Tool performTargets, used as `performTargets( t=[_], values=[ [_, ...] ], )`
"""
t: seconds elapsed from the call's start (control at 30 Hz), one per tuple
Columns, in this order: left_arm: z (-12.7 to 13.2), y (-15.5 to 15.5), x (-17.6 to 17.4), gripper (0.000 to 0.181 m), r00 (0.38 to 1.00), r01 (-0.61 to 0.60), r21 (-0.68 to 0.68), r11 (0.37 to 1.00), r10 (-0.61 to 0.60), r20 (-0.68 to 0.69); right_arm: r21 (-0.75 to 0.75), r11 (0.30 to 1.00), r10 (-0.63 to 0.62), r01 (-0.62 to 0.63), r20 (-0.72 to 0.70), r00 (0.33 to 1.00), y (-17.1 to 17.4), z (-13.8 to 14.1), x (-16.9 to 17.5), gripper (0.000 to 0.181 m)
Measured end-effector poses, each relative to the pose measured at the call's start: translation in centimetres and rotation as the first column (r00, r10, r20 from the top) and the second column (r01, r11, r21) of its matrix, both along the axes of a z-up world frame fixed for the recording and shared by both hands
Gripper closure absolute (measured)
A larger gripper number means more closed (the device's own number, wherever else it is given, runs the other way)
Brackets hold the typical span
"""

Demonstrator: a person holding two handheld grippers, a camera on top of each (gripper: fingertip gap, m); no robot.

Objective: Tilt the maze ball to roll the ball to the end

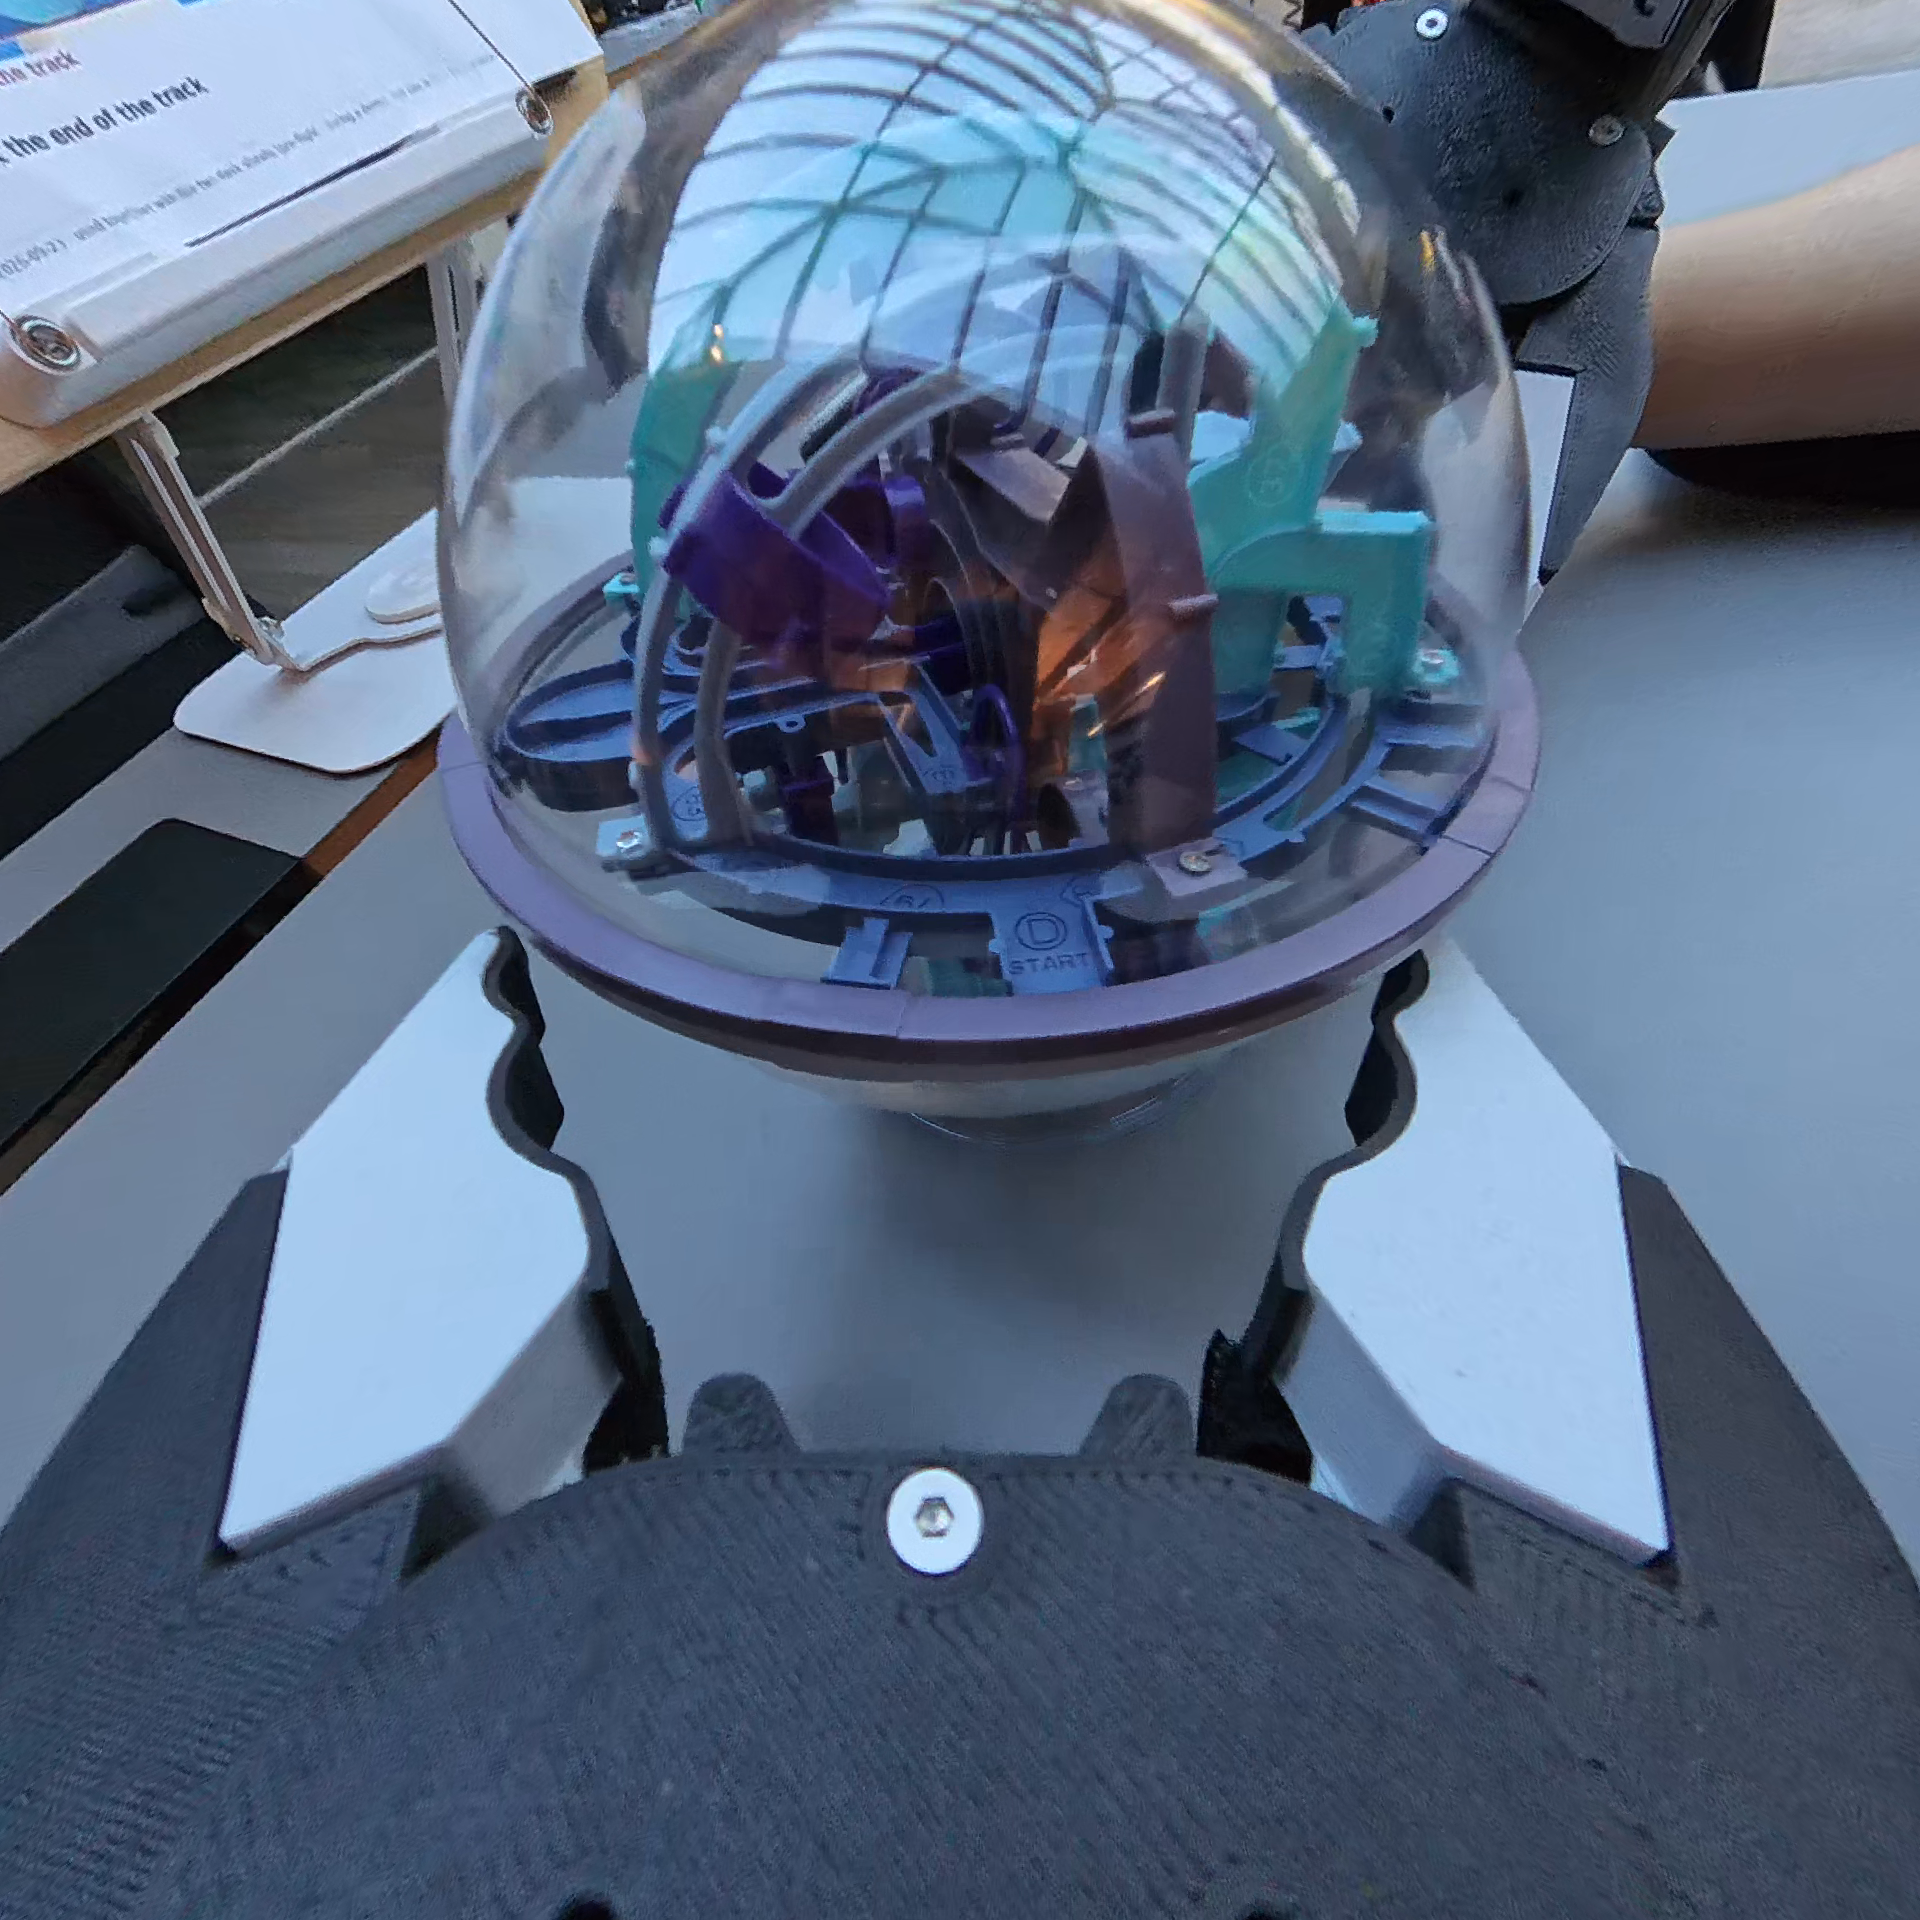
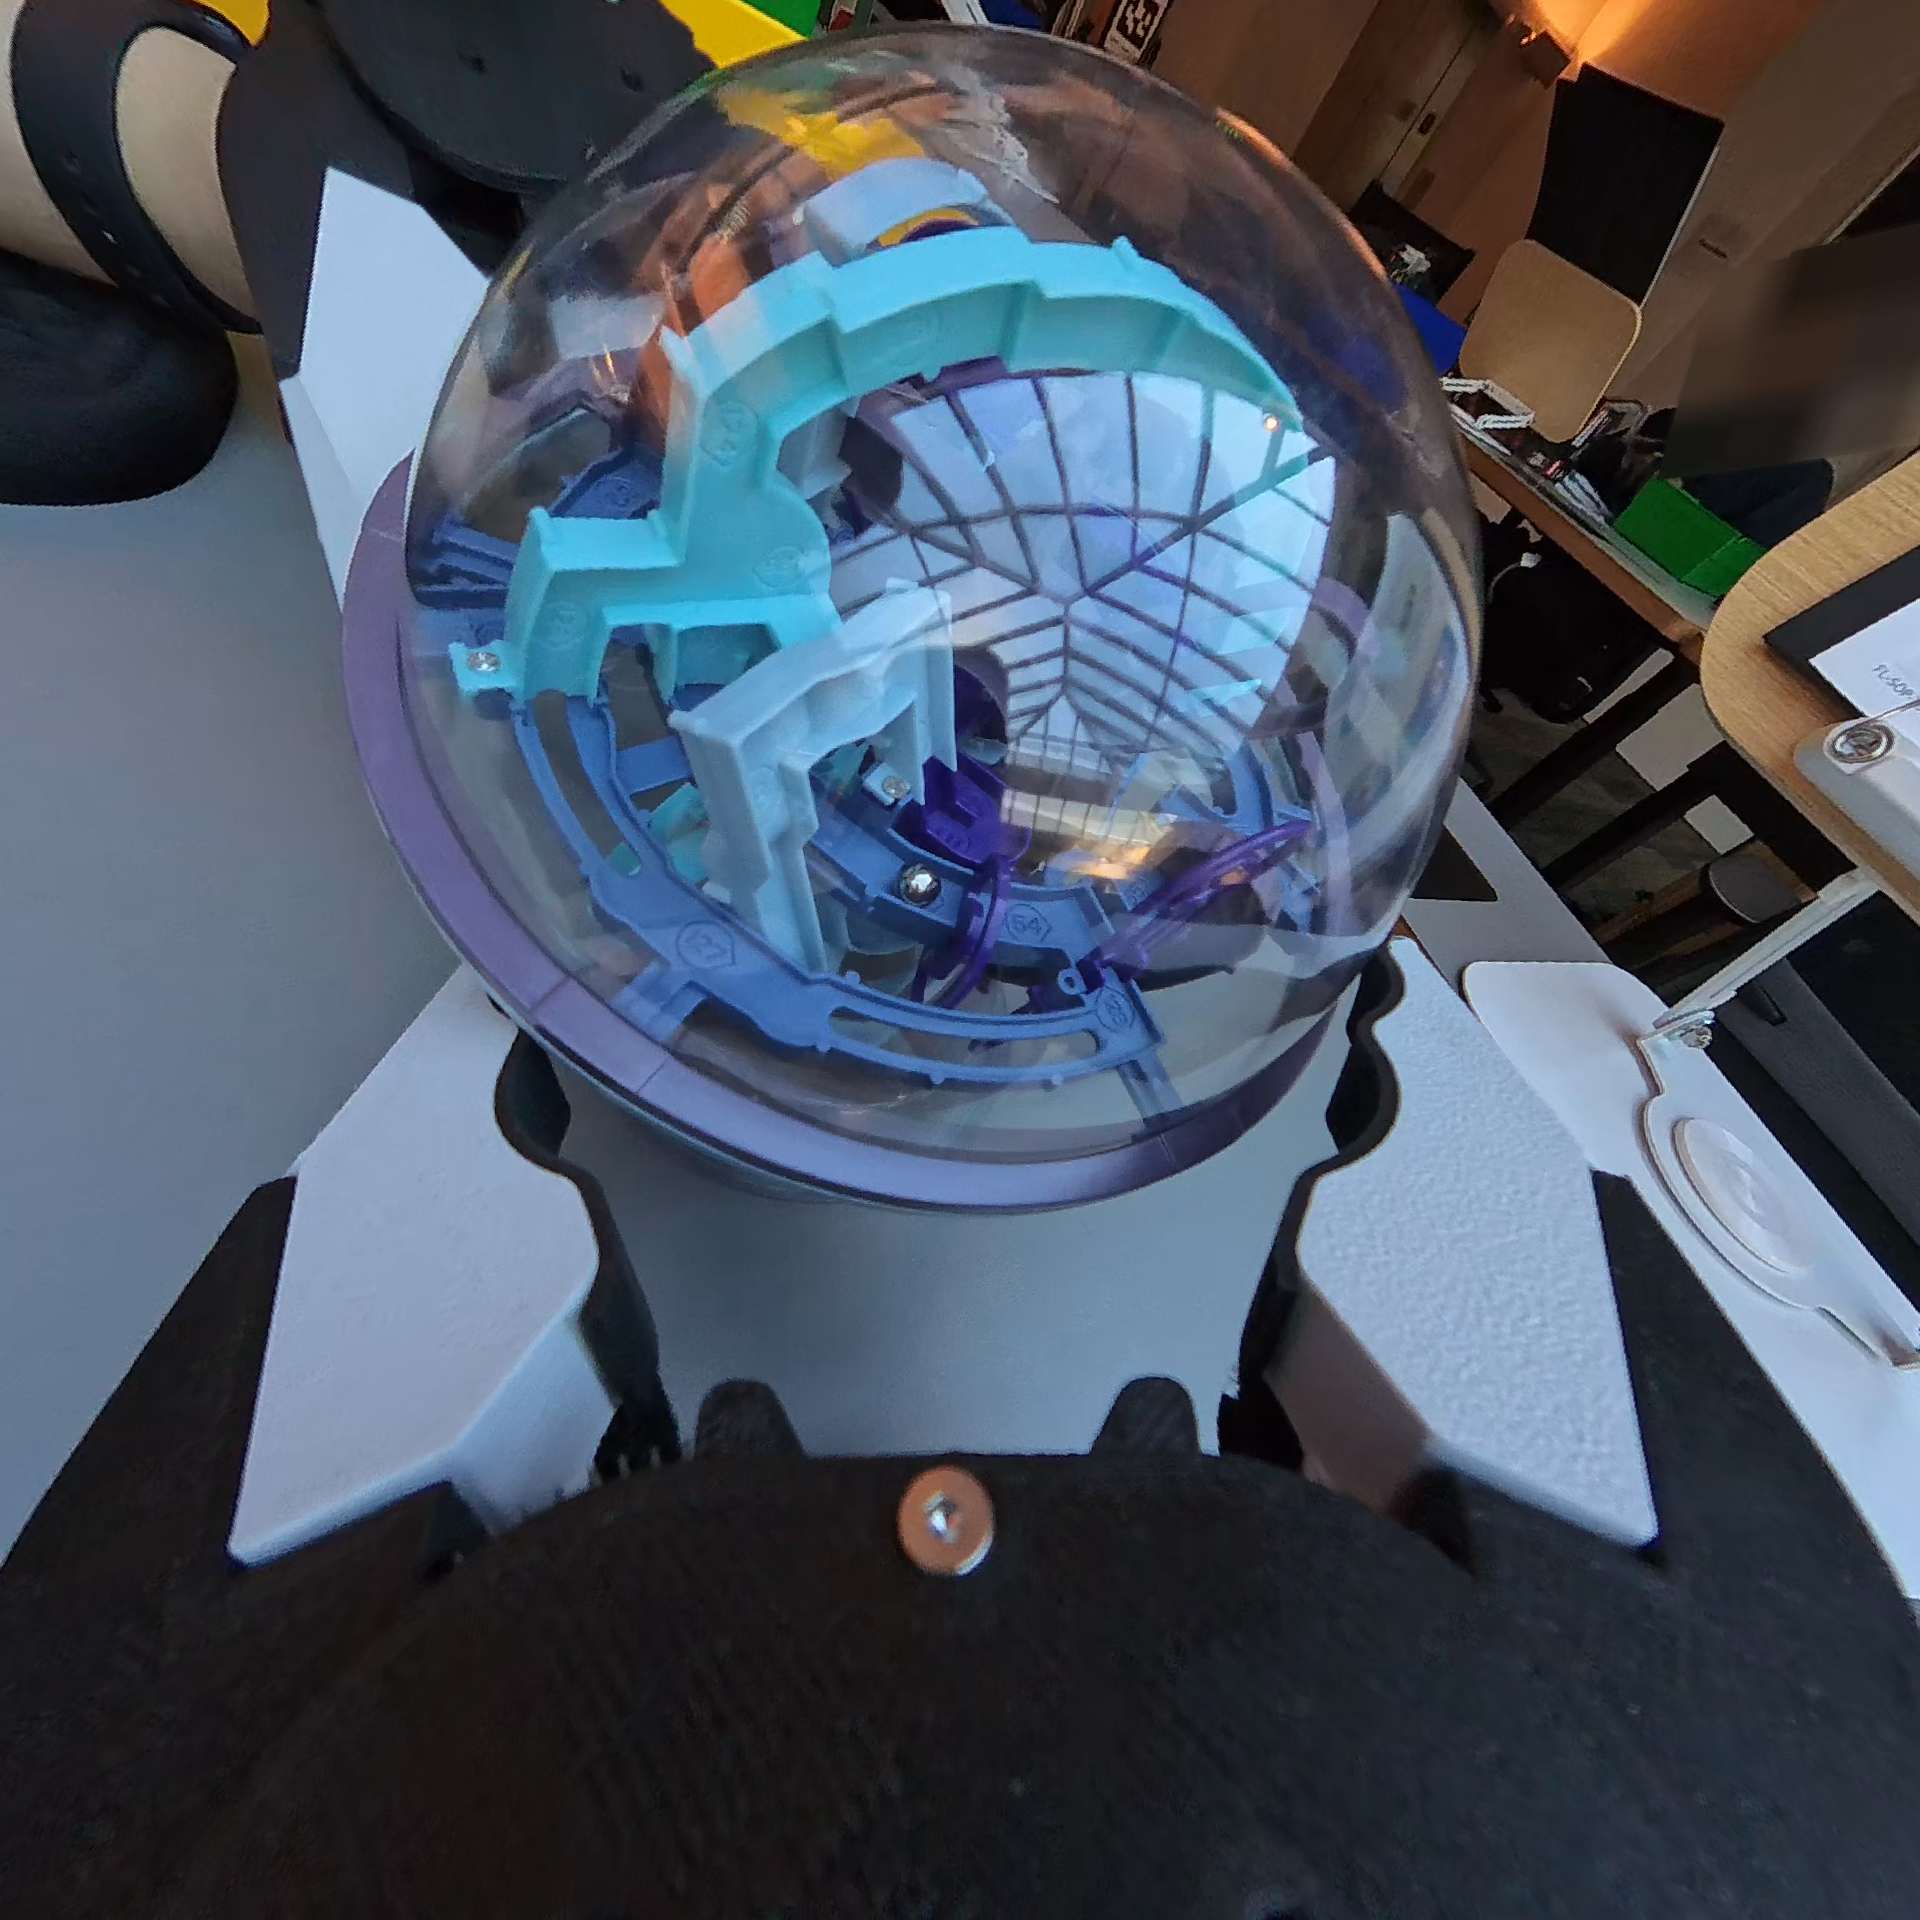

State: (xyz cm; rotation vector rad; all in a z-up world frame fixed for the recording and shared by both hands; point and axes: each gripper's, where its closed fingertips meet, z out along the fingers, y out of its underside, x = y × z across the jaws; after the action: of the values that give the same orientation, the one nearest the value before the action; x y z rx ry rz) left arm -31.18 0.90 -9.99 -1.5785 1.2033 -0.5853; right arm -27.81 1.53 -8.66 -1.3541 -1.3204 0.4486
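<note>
1. Clearly, the maze ball [image 1: 987, 644] sits on the grey bench [image 1: 1714, 831], between the two grippers, its purple equator band [image 1: 883, 1013] tilted in the right wrist view.
2. Left hand-held gripper [image 1: 951, 1023]: jaws spread wide, fingertips beside the lower shell; contact cannot be told.
3. Right hand-held gripper [image 2: 951, 1049]: likewise apart, flanking the sphere's underside.
4. Handling, as a judgement: the clear shell looks rigid, smooth and slippery, probably light; the raised band offers the surest purchase.
5. Inside, stiff teal, blue and violet plastic tracks; a small steel ball [image 2: 918, 884] rests on a blue track.
</note>
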Motion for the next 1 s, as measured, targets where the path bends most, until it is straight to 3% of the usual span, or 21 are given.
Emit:
performTargets(
  t=[0.5, 0.63, 1.0],
  values=[
    [-0.3, -0.2, 0.6, 0.036, 0.999, 0.024, -0.040, 0.999, -0.023, 0.047, 0.178, 0.984, -0.045, 0.023, 0.119, 0.992, 0.6, 0.6, 0.6, 0.027],
    [-0.1, -0.3, 0.6, 0.037, 0.997, 0.036, -0.057, 0.998, -0.032, 0.070, 0.263, 0.965, -0.052, -0.008, 0.220, 0.974, 0.6, 0.8, 1.0, 0.027],
    [0.2, -0.4, 0.6, 0.037, 0.994, 0.052, -0.083, 0.995, -0.044, 0.100, 0.245, 0.968, -0.004, -0.047, 0.204, 0.979, -0.1, 1.4, 0.2, 0.032]
  ],
)
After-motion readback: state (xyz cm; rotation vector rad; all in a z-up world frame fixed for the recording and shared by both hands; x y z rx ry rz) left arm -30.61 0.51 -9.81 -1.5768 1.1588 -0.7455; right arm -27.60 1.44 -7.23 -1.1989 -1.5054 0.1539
